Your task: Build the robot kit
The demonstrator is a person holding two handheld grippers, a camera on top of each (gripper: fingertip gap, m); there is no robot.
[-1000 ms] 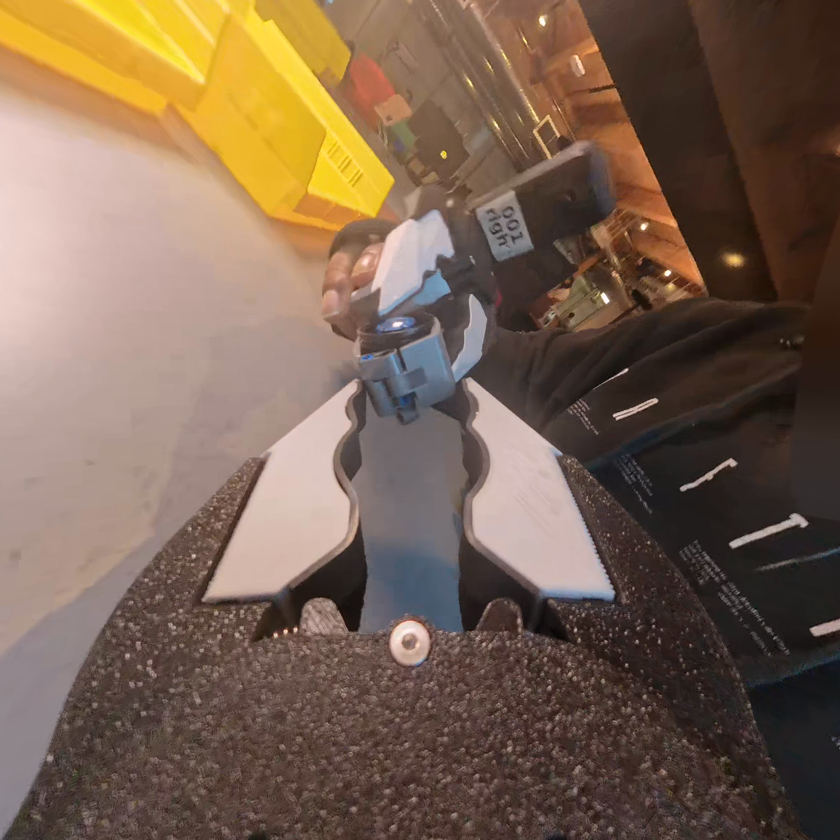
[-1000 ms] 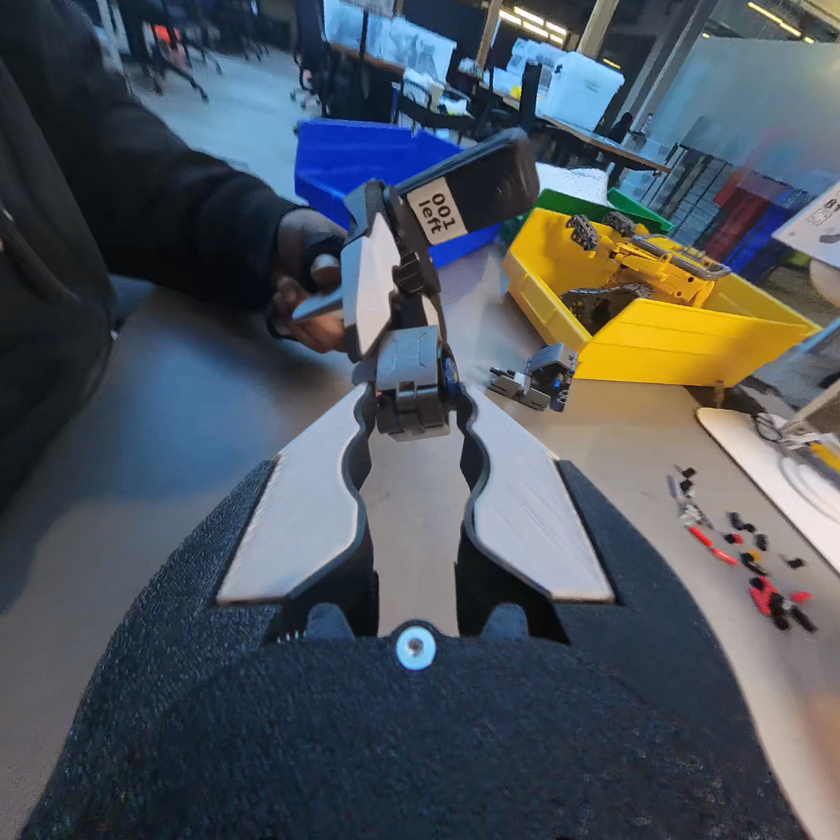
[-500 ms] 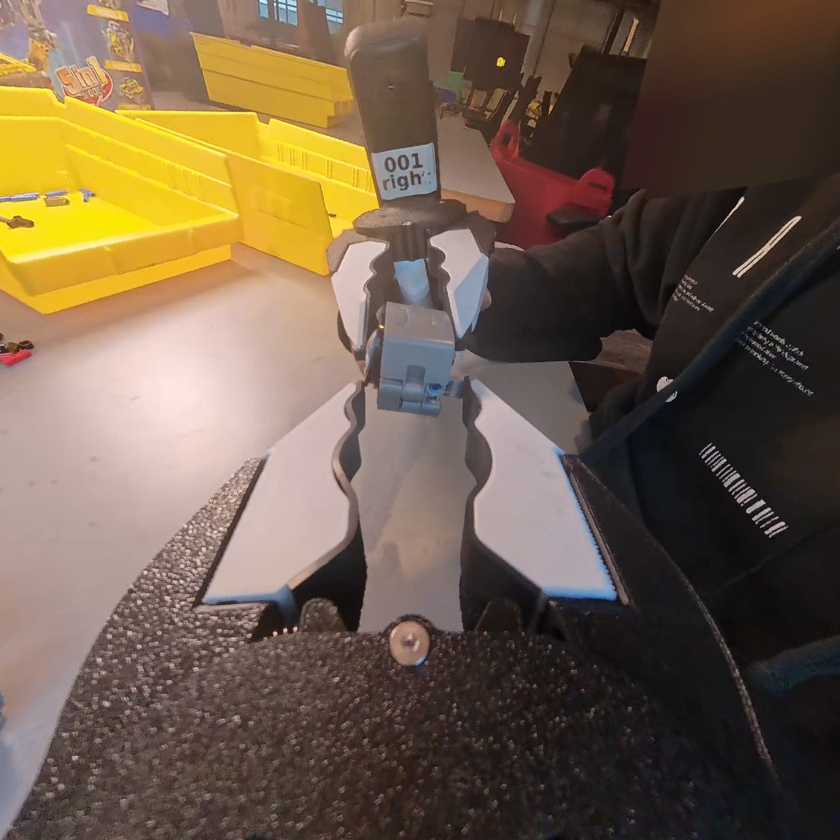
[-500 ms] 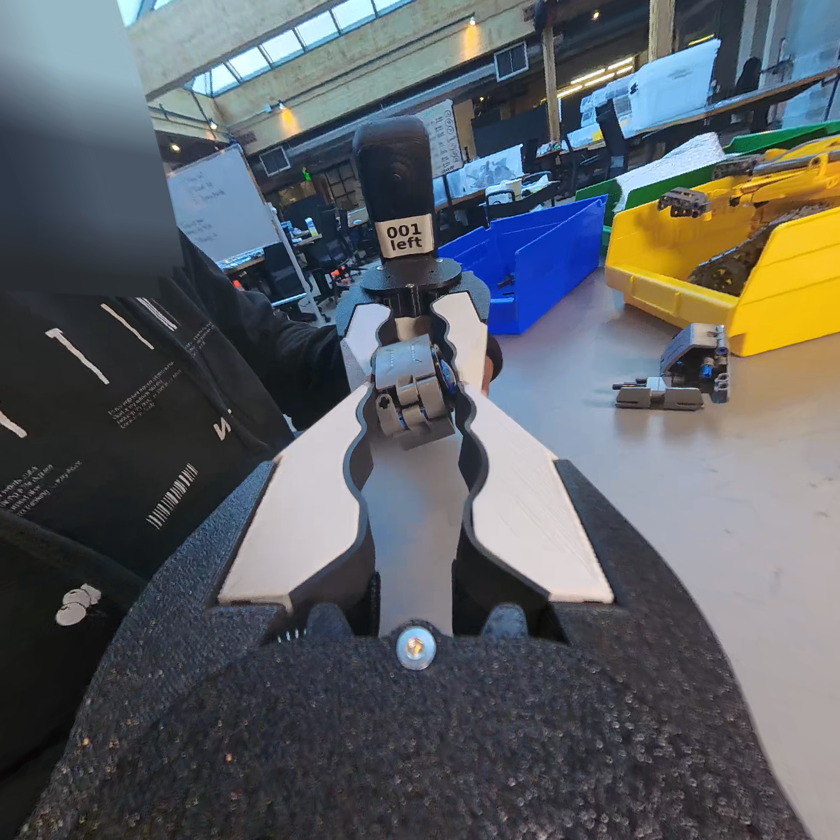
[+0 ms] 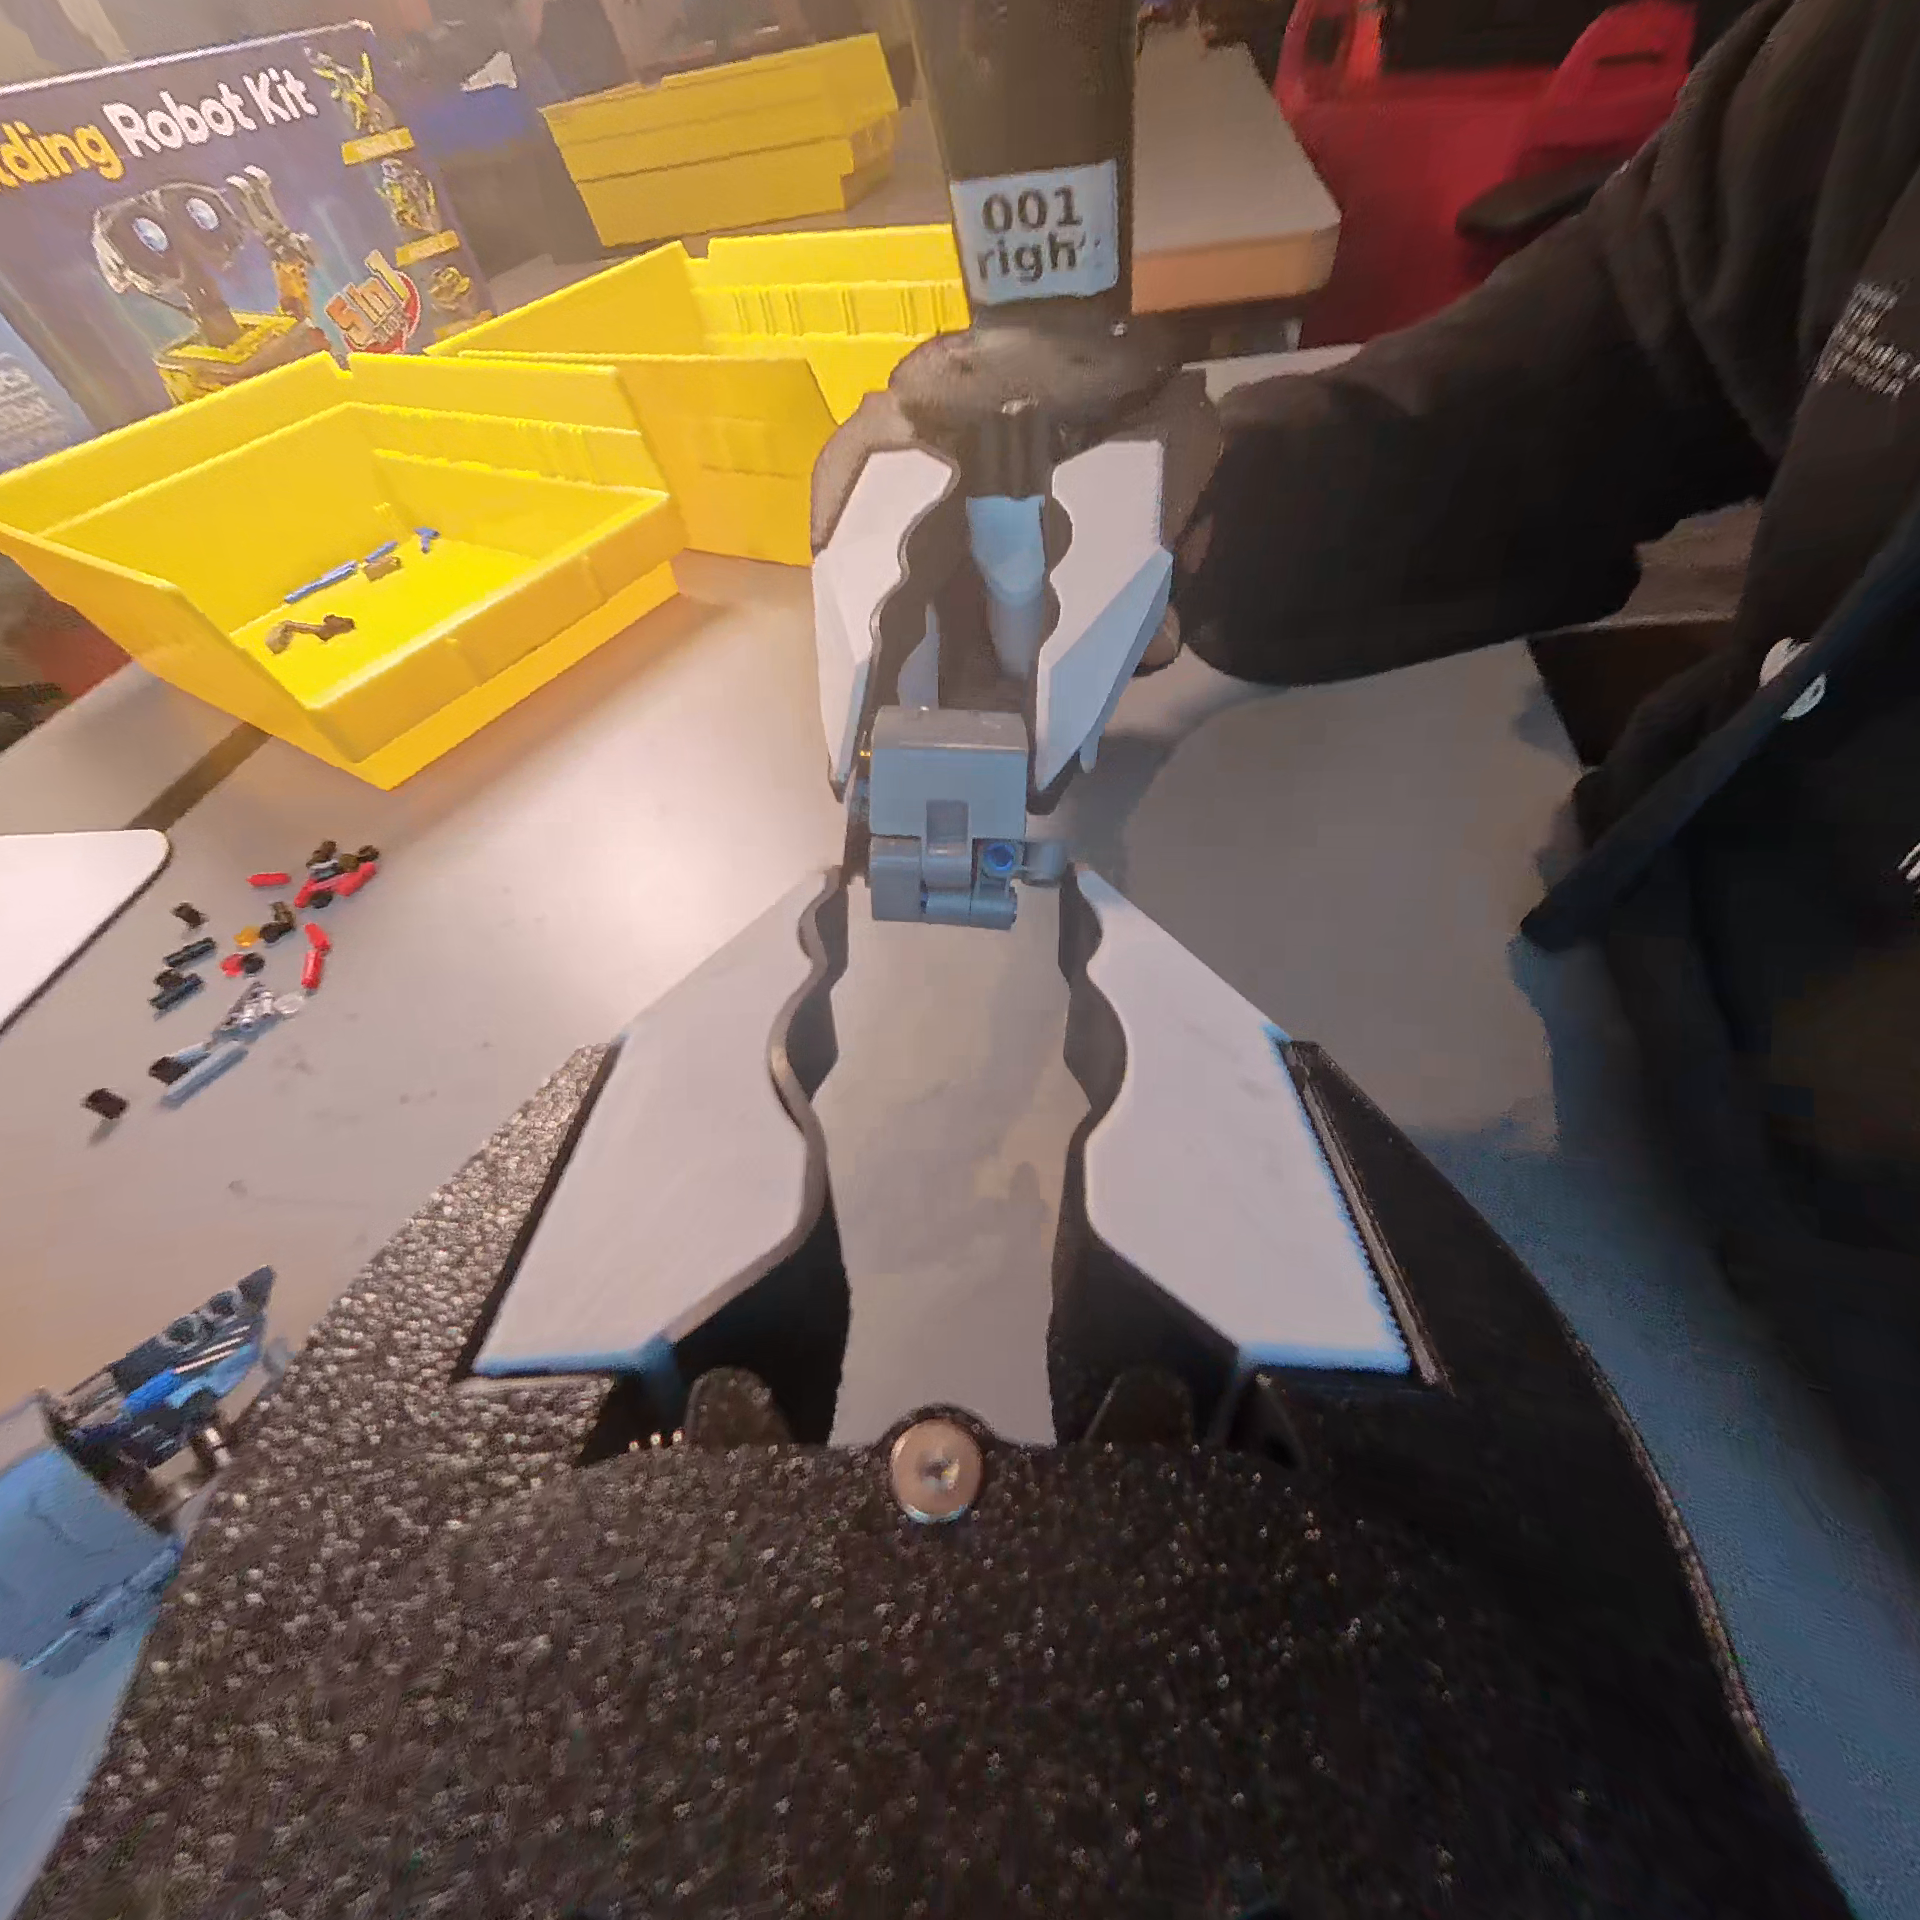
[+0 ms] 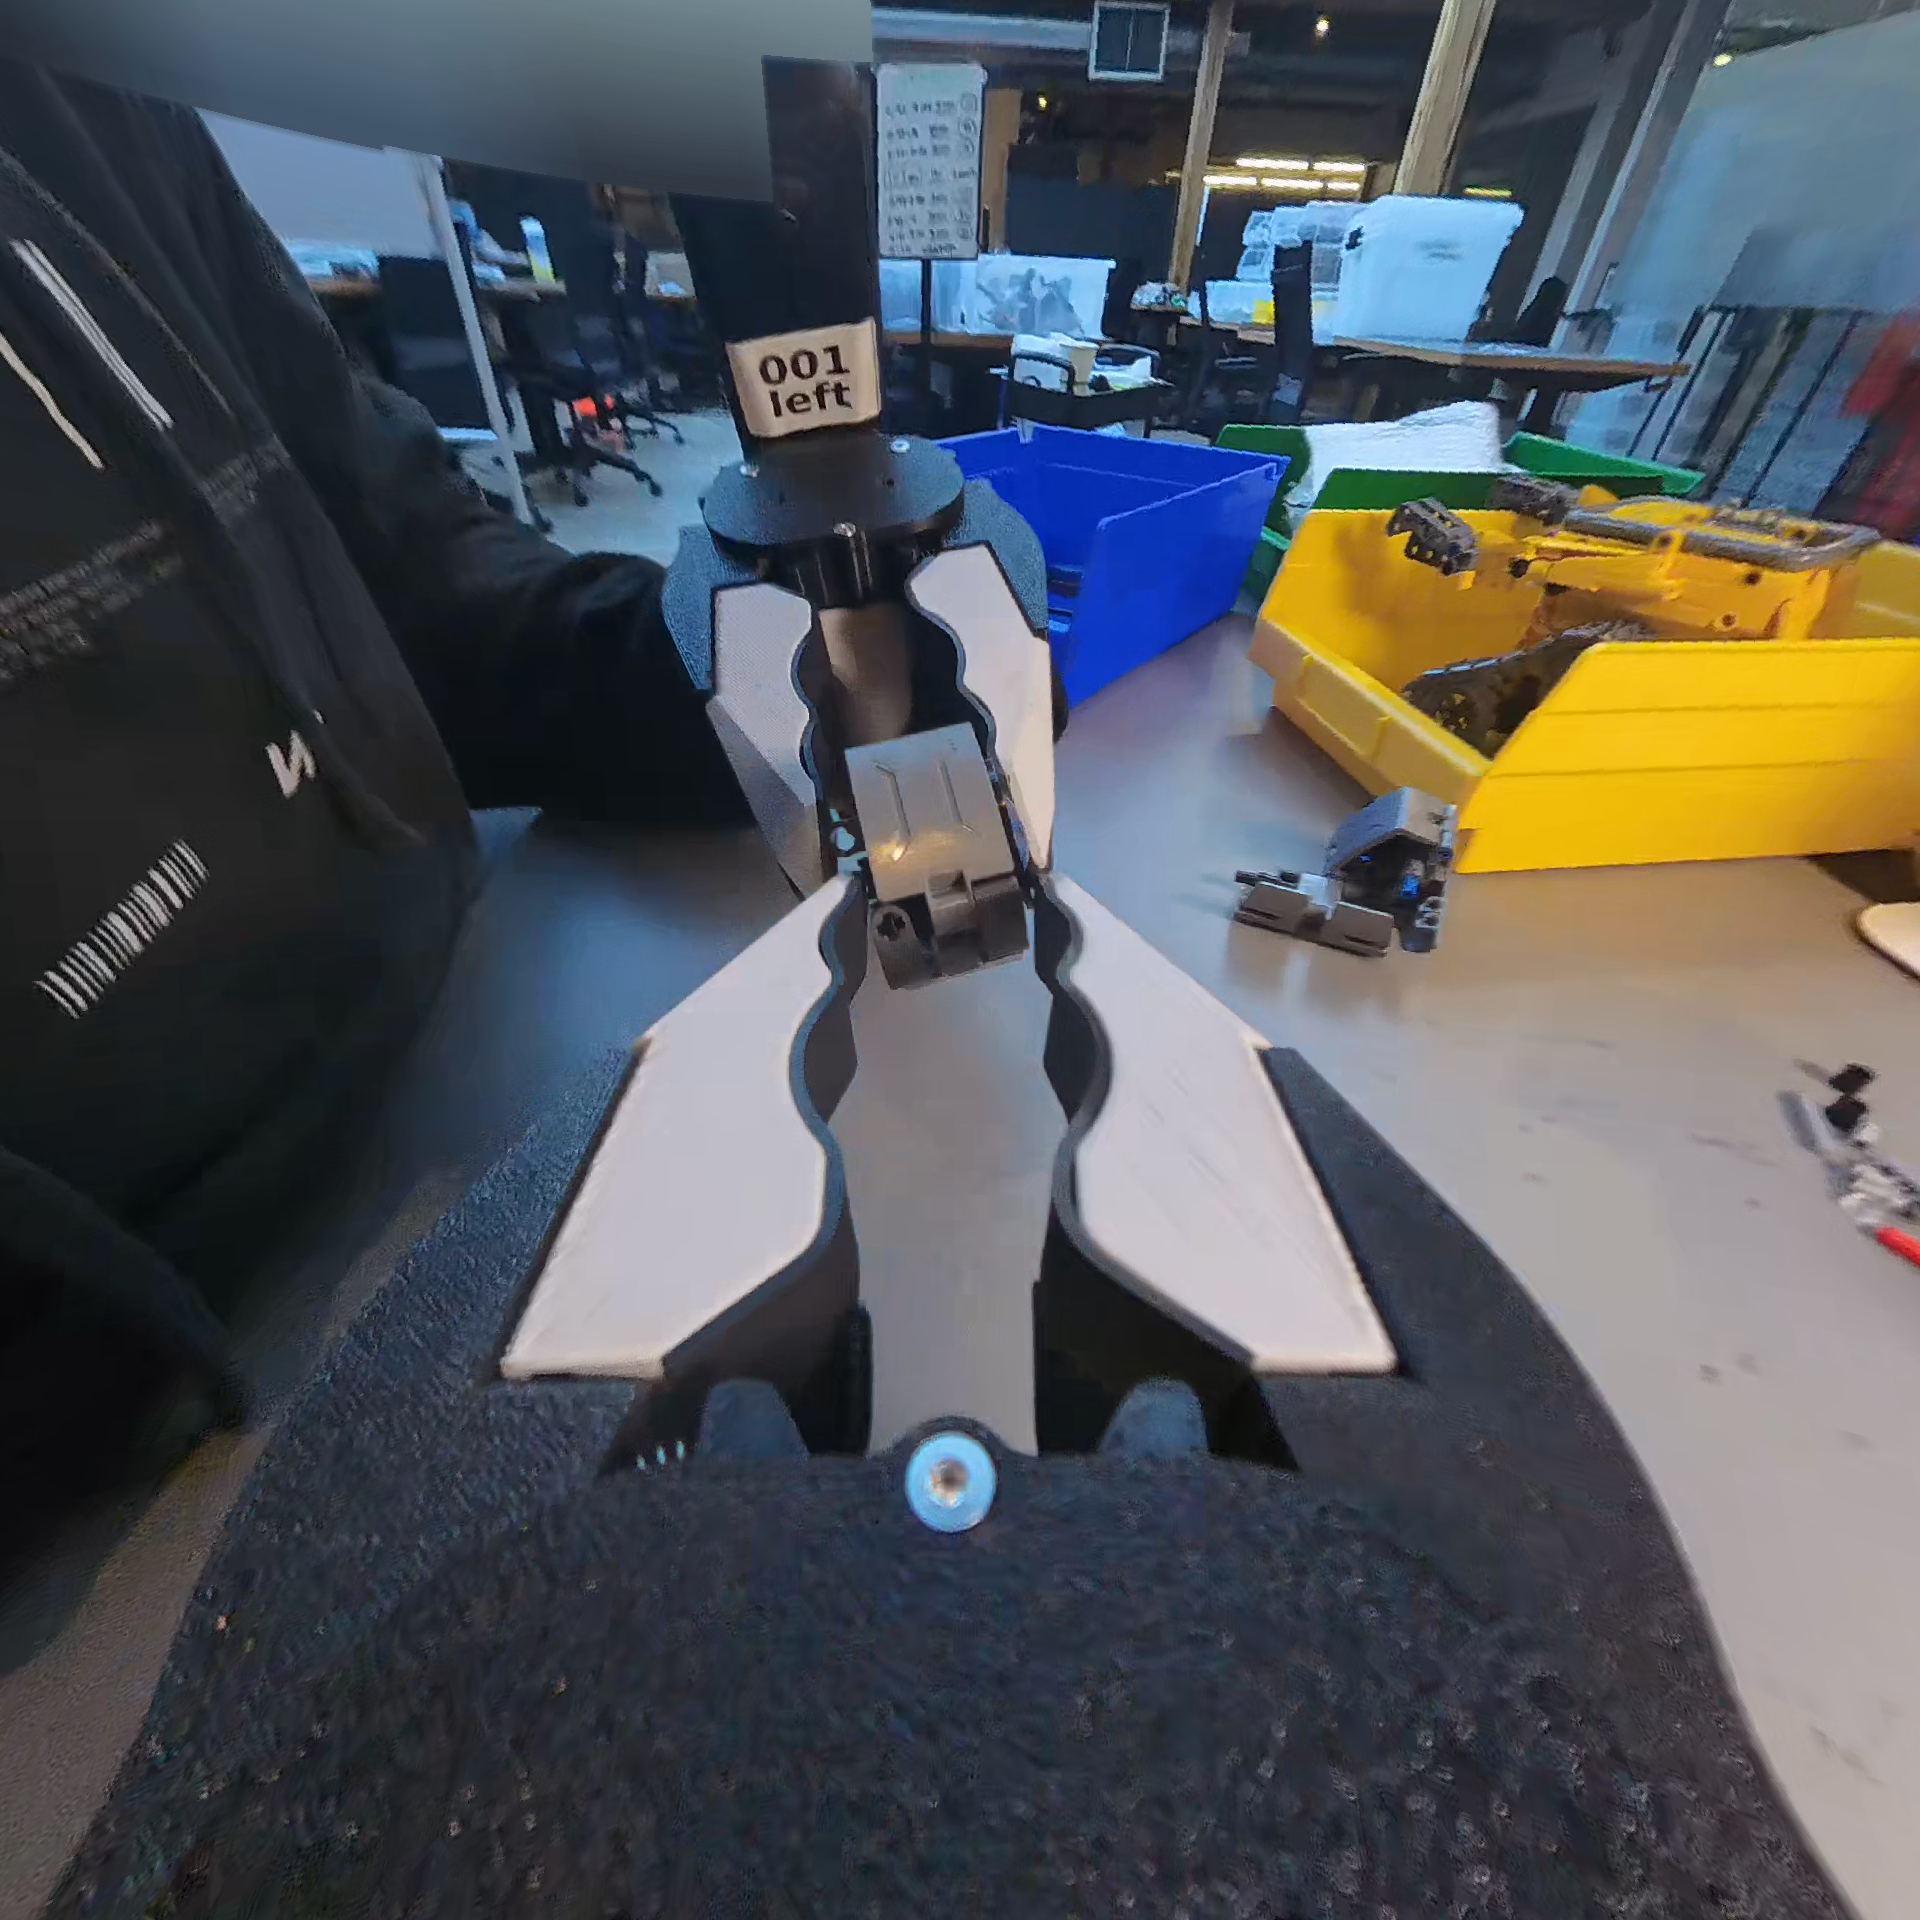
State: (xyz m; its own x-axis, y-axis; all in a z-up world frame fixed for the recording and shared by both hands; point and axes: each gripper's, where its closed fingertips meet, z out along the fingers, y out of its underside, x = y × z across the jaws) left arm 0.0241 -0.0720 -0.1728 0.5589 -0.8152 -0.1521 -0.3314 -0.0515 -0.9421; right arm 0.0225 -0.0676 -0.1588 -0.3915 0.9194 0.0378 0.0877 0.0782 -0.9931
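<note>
1. Left tongs (image 5: 940,883): tips are closed onto the near end of a grey brick part (image 5: 943,821), held above the bench (image 5: 540,997); a gap is left between the fingers farther back.
2. Right tongs (image 6: 940,899): tips are pressed on the opposite end of the same grey brick part (image 6: 930,862), seen here w/ a dark grey lower section. Part is gripped from both ends, tongs facing each other tip to tip.
3. In left wrist view, right tongs (image 5: 940,774) are seen beyond the part, w/ a dark sleeve (image 5: 1455,499) behind on the right.
4. In right wrist view, left tongs (image 6: 914,831) are seen beyond the part, black handle w/ white label above.
5. Far left, left wrist view: open yellow bin (image 5: 208,644) w/ a few small pieces inside; more yellow bins (image 5: 727,322) behind it; a printed box (image 5: 208,187) at the back.
6. Small red & black loose pieces (image 5: 249,935) are scattered on the bench, left of the tongs, well apart.
7. Right wrist view, right side: a grey & blue brick assembly (image 6: 1351,883) lies on the bench near a yellow bin (image 6: 1662,748) that holds a yellow tracked model (image 6: 1610,582); blue bin (image 6: 1122,561) and green bin (image 6: 1455,478) farther back.
8. Person's black printed top (image 6: 156,727) fills the left side.
</note>
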